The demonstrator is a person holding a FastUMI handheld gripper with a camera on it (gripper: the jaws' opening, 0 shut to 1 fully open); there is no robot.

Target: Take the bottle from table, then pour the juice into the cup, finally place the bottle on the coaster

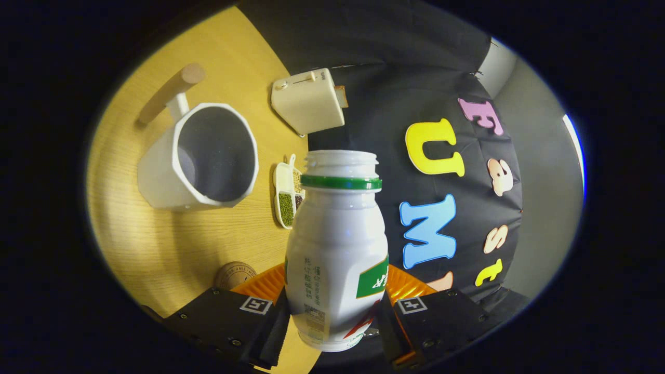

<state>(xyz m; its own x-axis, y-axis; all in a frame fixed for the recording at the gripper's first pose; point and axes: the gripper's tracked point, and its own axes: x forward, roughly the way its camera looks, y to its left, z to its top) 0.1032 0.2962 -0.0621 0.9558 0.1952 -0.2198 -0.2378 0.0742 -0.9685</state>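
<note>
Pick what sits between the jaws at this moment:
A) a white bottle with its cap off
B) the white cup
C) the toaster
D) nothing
A: the white bottle sits clamped between both jaws of the gripper, its mouth open above the green ring, while the cup stands apart on the table.

hand-held gripper (336,311) clamped on uncapped bottle (336,249), frame centre-bottom. cup (200,158) upper left on tabletop (156,249); coaster (235,274) lower left.

The bottle (335,244) sits clamped between the tool (332,311) fingers. On the surface (156,244), the cup (200,156) lies beyond-left; coaster (235,274) beside the left finger.
</note>
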